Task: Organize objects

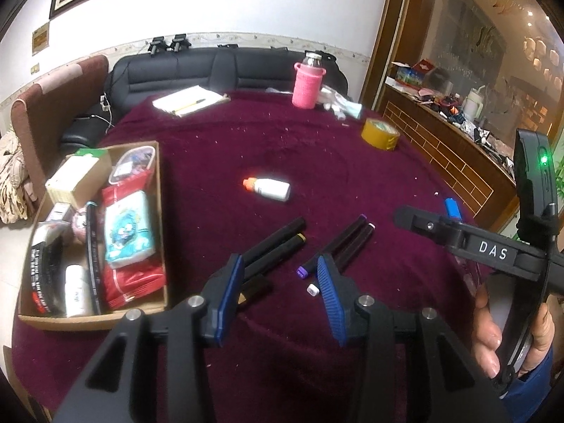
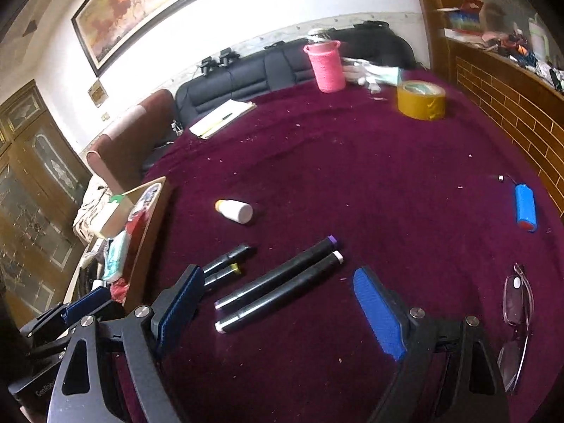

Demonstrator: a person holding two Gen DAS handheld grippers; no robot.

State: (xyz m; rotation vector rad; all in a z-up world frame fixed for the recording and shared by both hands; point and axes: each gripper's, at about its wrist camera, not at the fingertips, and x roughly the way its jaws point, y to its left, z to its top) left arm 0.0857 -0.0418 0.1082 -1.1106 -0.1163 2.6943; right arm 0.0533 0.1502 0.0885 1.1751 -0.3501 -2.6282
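Observation:
Two pairs of black markers lie on the dark red tablecloth [image 1: 317, 148]. My left gripper [image 1: 280, 259] is open just above the cloth with nothing between its pads. The yellow-tipped pair [image 1: 282, 236] passes under its left finger and the purple- and white-tipped pair [image 1: 352, 239] under its right finger. My right gripper [image 2: 278, 278] stands wide open, and the purple and white pair [image 2: 282, 282] lies on the cloth between its fingers, untouched. A cardboard box [image 1: 160, 211] at the left holds packets and small boxes.
A small white bottle [image 1: 271, 188] with an orange cap lies mid-table. A blue cylinder [image 2: 525, 209] and folded glasses [image 2: 516, 317] lie at the right. A yellow tape roll [image 2: 421, 100], a pink-sleeved bottle [image 2: 326, 67] and a notepad [image 1: 190, 100] sit at the far side. Two loose caps [image 1: 312, 289] lie near the left gripper.

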